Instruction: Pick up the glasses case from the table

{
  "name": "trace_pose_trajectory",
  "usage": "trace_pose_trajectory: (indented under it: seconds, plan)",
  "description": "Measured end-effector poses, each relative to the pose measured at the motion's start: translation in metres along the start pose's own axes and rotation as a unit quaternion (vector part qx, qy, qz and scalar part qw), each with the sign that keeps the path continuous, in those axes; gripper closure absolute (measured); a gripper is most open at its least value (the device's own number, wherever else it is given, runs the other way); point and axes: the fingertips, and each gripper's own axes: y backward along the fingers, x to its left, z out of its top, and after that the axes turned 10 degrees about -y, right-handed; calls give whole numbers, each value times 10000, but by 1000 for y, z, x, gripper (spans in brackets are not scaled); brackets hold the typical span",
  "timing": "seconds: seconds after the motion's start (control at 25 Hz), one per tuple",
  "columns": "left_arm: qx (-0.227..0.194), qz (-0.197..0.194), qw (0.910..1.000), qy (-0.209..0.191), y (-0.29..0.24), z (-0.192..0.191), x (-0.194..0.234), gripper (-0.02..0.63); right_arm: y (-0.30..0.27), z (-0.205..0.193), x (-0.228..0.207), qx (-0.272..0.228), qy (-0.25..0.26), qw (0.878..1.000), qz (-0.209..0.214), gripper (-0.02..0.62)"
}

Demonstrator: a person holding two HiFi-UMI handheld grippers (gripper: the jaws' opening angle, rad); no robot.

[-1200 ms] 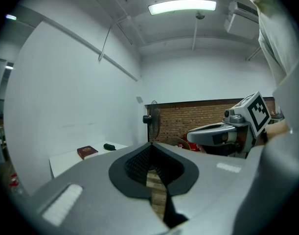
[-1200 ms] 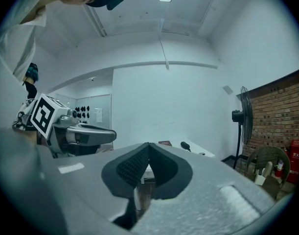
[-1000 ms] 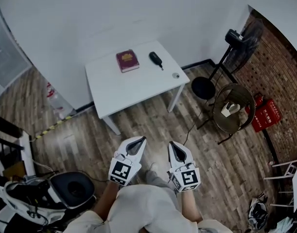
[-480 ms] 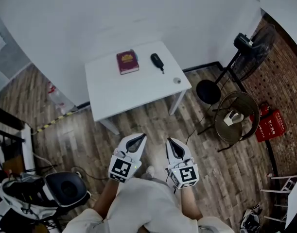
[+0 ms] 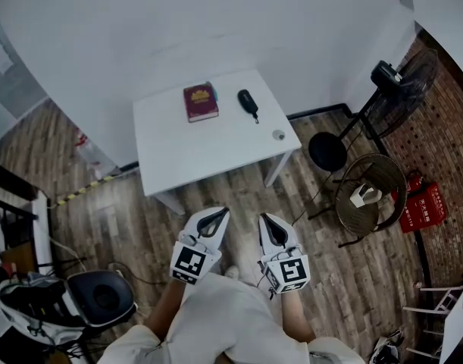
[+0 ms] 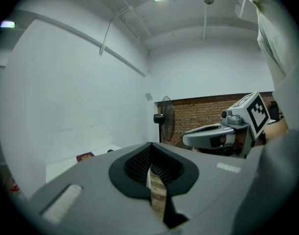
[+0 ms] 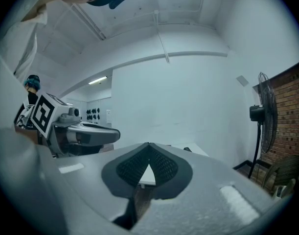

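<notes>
My left gripper is clenched on nothing and held at my waist, probably because I stand well short of the table. On the table, a red book lies at eleven o'clock. The black case rests untouched at twelve. My right gripper is likewise clenched and empty.

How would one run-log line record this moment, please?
left gripper: shut, empty | right gripper: shut, empty | glasses case: on table, untouched | both grippers: short of table

Glasses case black, oblong; lying flat on white table.
</notes>
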Motion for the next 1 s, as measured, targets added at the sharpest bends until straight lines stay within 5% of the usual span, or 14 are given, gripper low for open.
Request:
trace_pose_trajectory:
  seconds: [1.0]
  plan:
    - [-335, -187, 9990, 229, -156, -9, 163, 587, -188, 58, -95, -39, 281, 9986, -448, 592]
